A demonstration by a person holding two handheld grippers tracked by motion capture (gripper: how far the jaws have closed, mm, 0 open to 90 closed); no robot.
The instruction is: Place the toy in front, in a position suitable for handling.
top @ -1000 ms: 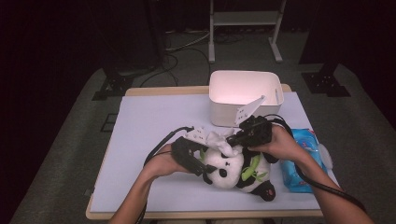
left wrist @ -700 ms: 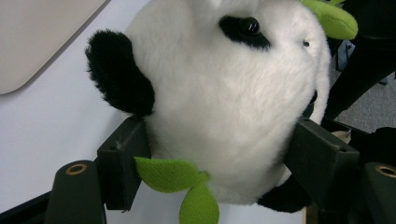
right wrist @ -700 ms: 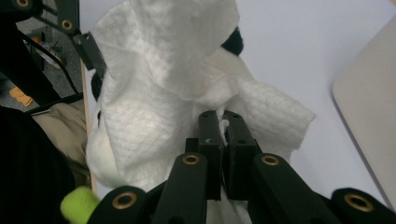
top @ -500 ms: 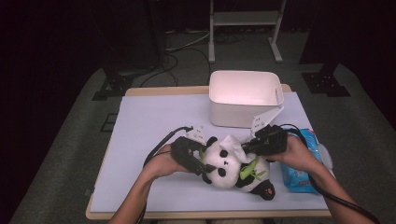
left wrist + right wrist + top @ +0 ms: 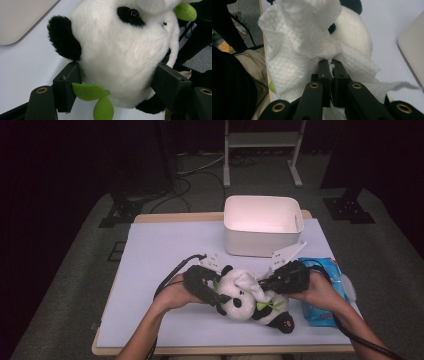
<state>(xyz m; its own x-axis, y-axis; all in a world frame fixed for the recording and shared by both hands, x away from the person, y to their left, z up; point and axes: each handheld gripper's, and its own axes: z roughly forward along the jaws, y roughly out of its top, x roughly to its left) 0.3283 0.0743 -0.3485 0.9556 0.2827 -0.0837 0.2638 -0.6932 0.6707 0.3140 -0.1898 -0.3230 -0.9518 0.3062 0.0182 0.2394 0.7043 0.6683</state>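
My left claw (image 5: 117, 87) clamps the panda (image 5: 245, 300) near the desk's front edge; my right claw (image 5: 331, 65) pinches the wipe (image 5: 297, 47), face-wiping underway, unfinished.

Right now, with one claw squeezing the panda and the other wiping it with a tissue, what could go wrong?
The right claw pinches the tissue by a small bunch, so a hard wipe might tear it or pull it free.
The left claw grips the panda on soft, round fur; it could squirm out under pressure.
The green leaf sits by one jaw and might get caught.
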